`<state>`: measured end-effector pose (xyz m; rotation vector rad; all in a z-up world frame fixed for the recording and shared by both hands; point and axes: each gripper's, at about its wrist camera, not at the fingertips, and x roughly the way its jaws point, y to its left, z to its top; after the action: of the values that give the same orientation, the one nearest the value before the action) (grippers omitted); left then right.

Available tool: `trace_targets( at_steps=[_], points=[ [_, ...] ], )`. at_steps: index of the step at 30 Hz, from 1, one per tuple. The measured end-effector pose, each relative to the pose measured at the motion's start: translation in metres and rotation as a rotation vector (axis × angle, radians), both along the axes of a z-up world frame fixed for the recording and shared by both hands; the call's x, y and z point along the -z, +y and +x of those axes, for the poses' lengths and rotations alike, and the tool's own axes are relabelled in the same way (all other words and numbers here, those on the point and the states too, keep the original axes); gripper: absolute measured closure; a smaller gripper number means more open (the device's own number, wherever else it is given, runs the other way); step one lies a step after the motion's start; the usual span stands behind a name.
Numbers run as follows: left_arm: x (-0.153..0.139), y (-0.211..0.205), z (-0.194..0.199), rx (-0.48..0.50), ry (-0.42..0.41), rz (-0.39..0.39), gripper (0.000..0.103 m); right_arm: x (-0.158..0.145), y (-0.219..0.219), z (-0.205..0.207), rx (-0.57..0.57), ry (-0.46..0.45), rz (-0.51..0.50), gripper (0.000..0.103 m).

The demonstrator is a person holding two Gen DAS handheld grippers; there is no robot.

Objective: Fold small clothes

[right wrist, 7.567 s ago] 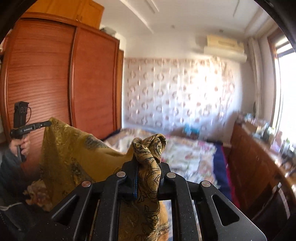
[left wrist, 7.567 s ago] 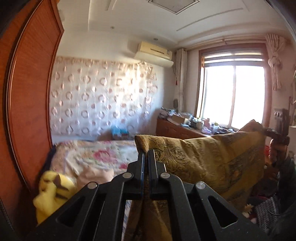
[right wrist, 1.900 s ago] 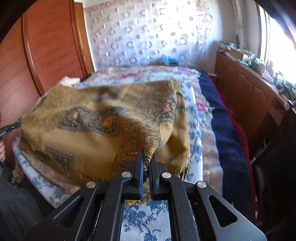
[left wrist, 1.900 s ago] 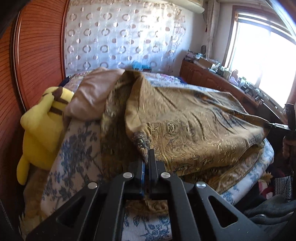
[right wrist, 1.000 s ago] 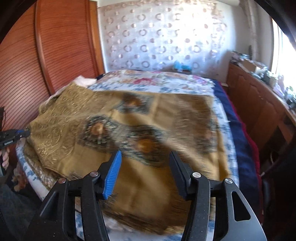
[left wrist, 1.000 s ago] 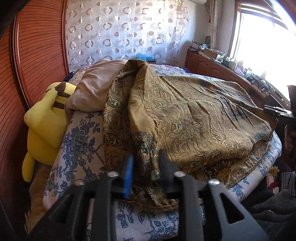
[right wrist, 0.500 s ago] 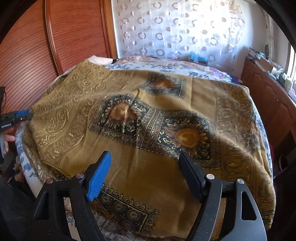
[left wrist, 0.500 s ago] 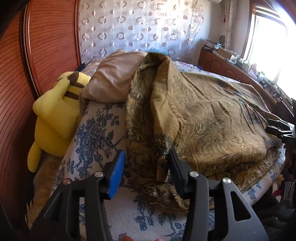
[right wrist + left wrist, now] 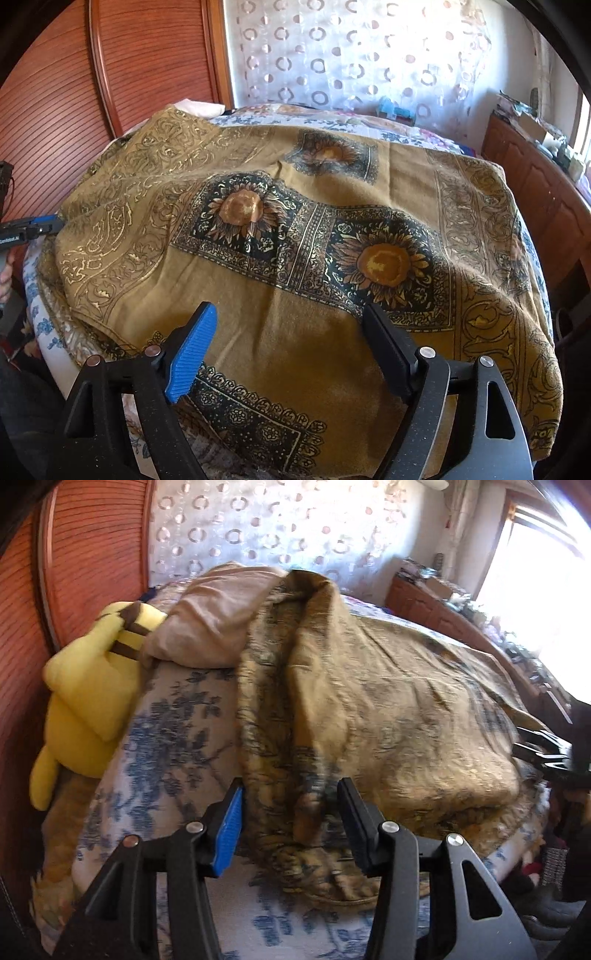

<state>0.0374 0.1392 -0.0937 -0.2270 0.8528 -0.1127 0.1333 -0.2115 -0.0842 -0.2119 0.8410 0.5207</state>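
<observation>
The left gripper (image 9: pixel 290 805) is spread apart, and its jaws have just been opening; a bunched corner of the gold patterned cloth (image 9: pixel 388 716) sits between them, but the pads do not press on it. The right gripper (image 9: pixel 288 332) is spread wide and has also just been opening, with nothing pinched, only flat cloth under it. The cloth lies folded on the bed (image 9: pixel 177 738), on a blue flowered cover. The right view shows the big sunflower squares (image 9: pixel 380 262) on the cloth, and the left gripper's tip at the cloth's far left edge. Only the left view shows a yellow plush toy (image 9: pixel 88 698) by the bed and a tan pillow (image 9: pixel 218 624) touching the cloth's far end. Behind is a wooden wardrobe (image 9: pixel 155 51).
</observation>
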Motion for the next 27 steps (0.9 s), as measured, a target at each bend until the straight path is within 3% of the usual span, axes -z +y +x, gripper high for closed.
trace_targets(
  at_steps=[2,4,8,17,27],
  points=[
    [0.000,-0.007,0.001,0.034,-0.008,0.015,0.057,0.001,0.001,0.001,0.003,0.004,0.000,0.020],
    [0.000,-0.014,0.002,0.053,-0.015,0.048,0.067,0.001,0.001,0.002,0.005,0.008,-0.006,0.020],
    [-0.004,-0.020,0.000,0.069,-0.039,0.060,0.096,0.003,0.007,0.001,-0.003,0.006,-0.046,0.017],
    [-0.033,-0.033,-0.009,0.086,-0.134,0.082,0.098,0.005,0.010,0.000,-0.006,0.001,-0.075,0.015],
    [-0.054,-0.051,-0.008,0.119,-0.184,0.108,0.098,0.006,0.012,0.002,-0.013,0.006,-0.076,0.012]
  ],
)
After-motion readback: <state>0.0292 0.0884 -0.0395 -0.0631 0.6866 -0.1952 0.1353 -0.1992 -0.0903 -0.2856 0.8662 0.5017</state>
